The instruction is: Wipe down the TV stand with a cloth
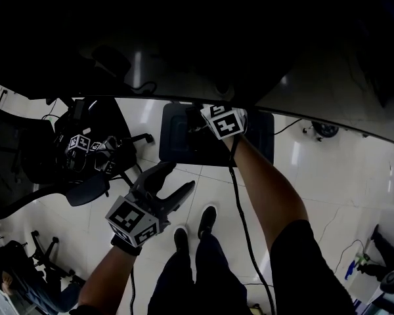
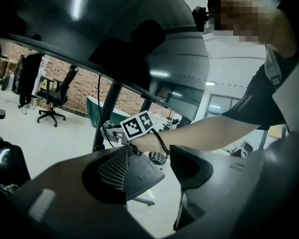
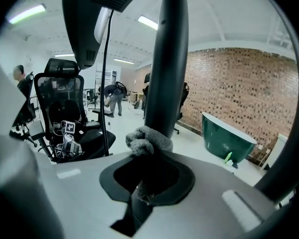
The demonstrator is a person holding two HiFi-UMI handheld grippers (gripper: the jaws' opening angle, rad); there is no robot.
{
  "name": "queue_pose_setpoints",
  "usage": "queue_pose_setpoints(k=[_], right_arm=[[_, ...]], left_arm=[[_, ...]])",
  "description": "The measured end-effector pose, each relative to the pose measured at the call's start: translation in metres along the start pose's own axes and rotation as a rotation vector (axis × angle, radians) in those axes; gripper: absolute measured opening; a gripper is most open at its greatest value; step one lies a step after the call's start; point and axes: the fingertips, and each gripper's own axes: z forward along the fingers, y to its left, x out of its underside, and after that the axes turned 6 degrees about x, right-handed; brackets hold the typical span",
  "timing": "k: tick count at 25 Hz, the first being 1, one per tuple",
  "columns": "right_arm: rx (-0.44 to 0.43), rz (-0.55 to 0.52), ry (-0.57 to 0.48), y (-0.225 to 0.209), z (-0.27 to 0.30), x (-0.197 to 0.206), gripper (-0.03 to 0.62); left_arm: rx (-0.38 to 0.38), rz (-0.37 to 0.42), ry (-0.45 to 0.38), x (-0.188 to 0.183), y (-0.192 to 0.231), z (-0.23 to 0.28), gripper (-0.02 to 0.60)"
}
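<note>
The right gripper (image 3: 148, 171) is pinched shut on a bunched grey cloth (image 3: 148, 141). The wad pokes out beyond the jaw tips and presses against the dark pole (image 3: 170, 59) of the TV stand. In the right gripper view that pole runs nearly straight from 6 o'clock to 12 o'clock, up toward the dark underside of the TV (image 3: 97, 14).

The left gripper (image 1: 178, 178) hangs with its jaws spread and nothing between them. In the head view it points toward 1 o'clock, at the stand's flat base plate (image 1: 177, 136). The plate's long axis lies from 9 o'clock to 3 o'clock, and the right gripper's marker cube (image 1: 224, 122) sits over its middle. A black cable (image 1: 240, 202) trails along the right forearm.

The cloth is too crumpled to give a long axis; it bulges toward 12 o'clock out of the jaws.

At 9 o'clock from the left gripper stands a black office chair (image 1: 85, 156) loaded with gear that bears small square markers. The person's shoes (image 1: 207, 220) are at 6 o'clock from the base plate. Past the pole in the right gripper view, a green tub (image 3: 228, 138) stands at 3 o'clock before a brick wall (image 3: 229, 83), and people (image 3: 114, 96) stand far off at 9 o'clock.
</note>
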Motion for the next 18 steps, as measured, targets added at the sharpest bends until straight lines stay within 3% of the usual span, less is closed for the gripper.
queue_pose_setpoints(k=[12,18], right_arm=[[-0.081,-0.017,0.113,0.019,0.045,0.064,0.031],[-0.117,0.023,0.111,0.023,0.039,0.072,0.030]], left_arm=[[-0.043,-0.061,0.032,0.042,0.021,0.007,0.287],[-0.028,-0.065,0.046,0.054,0.018,0.023,0.287]])
